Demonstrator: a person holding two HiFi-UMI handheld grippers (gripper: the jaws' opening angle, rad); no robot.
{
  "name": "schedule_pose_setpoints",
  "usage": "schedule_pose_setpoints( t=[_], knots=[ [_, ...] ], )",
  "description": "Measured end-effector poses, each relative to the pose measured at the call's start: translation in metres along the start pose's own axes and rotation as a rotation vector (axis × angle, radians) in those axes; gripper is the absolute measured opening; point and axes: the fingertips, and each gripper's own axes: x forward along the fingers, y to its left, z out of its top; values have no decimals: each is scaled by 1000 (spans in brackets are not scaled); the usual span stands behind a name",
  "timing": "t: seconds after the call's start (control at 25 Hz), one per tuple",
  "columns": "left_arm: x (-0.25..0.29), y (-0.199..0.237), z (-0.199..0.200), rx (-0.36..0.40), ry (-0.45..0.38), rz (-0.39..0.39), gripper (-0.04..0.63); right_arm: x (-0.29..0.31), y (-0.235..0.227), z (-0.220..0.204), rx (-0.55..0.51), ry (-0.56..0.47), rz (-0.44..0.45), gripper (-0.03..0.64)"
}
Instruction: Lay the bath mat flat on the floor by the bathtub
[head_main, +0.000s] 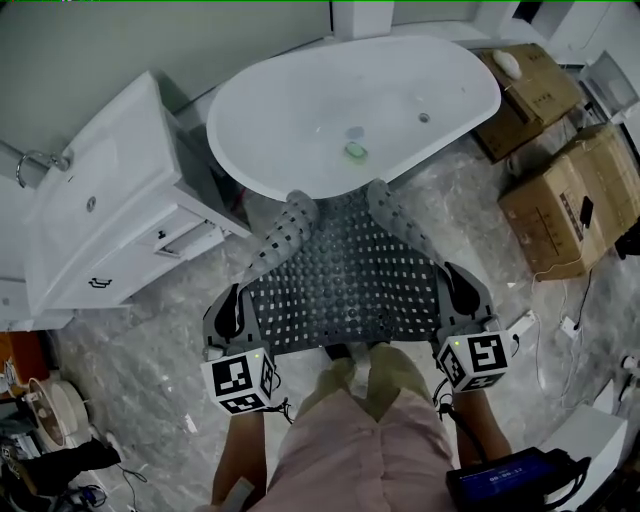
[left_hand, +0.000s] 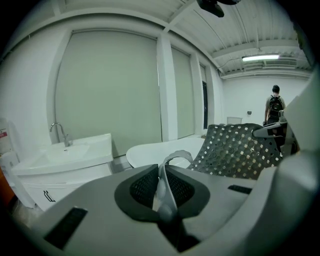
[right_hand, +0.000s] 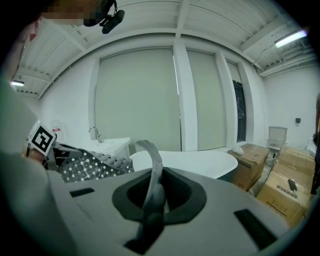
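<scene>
A grey perforated bath mat (head_main: 345, 275) hangs stretched between my two grippers, above the floor in front of the white bathtub (head_main: 300, 120). Its two far corners curl up toward the tub rim. My left gripper (head_main: 232, 312) is shut on the mat's near left corner; in the left gripper view the mat's edge (left_hand: 167, 175) is pinched between the jaws, and the rest of the mat (left_hand: 237, 150) spreads to the right. My right gripper (head_main: 463, 290) is shut on the near right corner; the mat's edge (right_hand: 152, 175) stands up between its jaws.
A white vanity with sink (head_main: 110, 200) stands left of the tub. Cardboard boxes (head_main: 565, 195) sit at the right, with cables on the marble floor (head_main: 150, 350). My legs and shoes (head_main: 365, 375) are just behind the mat. A person with a backpack (left_hand: 274, 107) stands far off.
</scene>
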Motion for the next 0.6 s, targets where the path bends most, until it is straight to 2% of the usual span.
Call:
schedule_pose_setpoints(
  t=[0.6],
  knots=[
    [-1,-17,-30,21,70,20,40,-2,-13,-31,25,43,26,28]
  ],
)
